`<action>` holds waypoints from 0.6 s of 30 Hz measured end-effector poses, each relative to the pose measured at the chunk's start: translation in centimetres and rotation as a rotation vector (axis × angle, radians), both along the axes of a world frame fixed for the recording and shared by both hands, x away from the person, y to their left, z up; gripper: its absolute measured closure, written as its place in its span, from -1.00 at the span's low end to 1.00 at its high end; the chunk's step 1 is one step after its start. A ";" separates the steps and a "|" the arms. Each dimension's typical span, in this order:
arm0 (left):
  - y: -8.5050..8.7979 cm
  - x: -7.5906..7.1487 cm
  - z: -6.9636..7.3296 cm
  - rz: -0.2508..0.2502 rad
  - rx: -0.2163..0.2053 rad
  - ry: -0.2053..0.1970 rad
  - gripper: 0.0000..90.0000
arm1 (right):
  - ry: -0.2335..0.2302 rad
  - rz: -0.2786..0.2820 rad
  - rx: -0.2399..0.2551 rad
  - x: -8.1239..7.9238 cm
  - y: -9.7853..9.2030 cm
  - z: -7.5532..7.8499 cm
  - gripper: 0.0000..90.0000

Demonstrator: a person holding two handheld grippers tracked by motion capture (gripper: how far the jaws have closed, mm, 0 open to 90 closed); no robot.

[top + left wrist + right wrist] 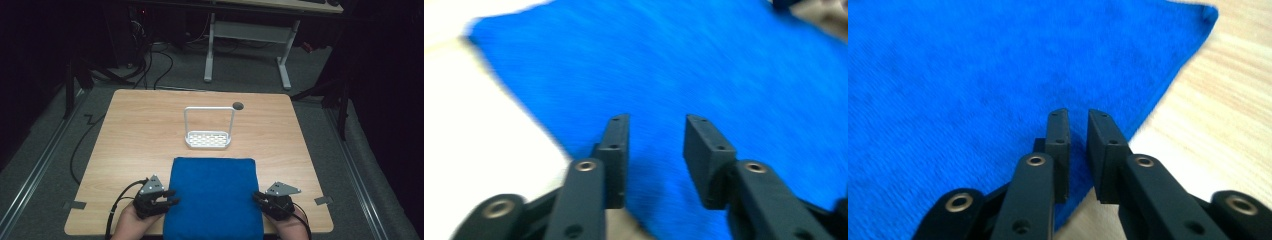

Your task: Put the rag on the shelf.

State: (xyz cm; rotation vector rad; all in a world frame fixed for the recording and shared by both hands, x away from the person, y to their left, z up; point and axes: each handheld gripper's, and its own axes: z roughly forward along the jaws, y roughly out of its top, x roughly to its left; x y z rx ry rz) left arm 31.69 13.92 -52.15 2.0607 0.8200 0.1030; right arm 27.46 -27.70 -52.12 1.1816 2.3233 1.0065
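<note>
Wooden table (140, 130) carries the lot: blue towel (214, 197) folded flat at the near edge, white rack (208, 129) just beyond. Left gripper (170, 197) gapes over the towel's left edge, empty; right gripper (257, 198), jaws slightly apart, grips nothing at the right edge.

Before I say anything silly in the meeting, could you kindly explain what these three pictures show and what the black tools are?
There is no robot here: a person sits at a wooden table and holds a hand-operated gripper in each hand. The high view looks down from above the person; the left gripper shows at the left and the right gripper at the right. The other two pictures come from cameras riding on each gripper, looking along its black jaws. A folded blue cloth lies between the hands, and a white rack with a tall handle stands farther back. Both pairs of jaws stand apart over the cloth's edges, the left pair wider; neither pinches it, so nothing is held.
</note>
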 end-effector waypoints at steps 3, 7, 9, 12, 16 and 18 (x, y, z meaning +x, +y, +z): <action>1.1 1.2 -0.2 0.086 -0.040 0.012 0.15 | -0.008 -0.011 0.019 0.1 -0.3 0.0 0.63; 1.6 3.5 -0.5 0.168 -0.065 0.022 0.04 | -0.015 -0.038 0.063 0.3 -1.0 0.2 0.53; 1.4 4.5 -0.7 0.187 -0.050 0.004 0.01 | -0.012 -0.048 0.085 0.4 -1.3 0.2 0.51; 0.7 6.4 -0.9 0.215 -0.029 -0.005 0.01 | -0.015 -0.062 0.096 0.6 -1.5 0.2 0.50; -0.7 8.4 -1.0 0.230 0.026 -0.022 0.12 | -0.016 -0.053 0.099 0.6 -1.4 0.3 0.52; -1.3 9.5 -1.2 0.230 0.040 -0.004 0.22 | -0.018 -0.051 0.102 0.5 -1.3 0.3 0.52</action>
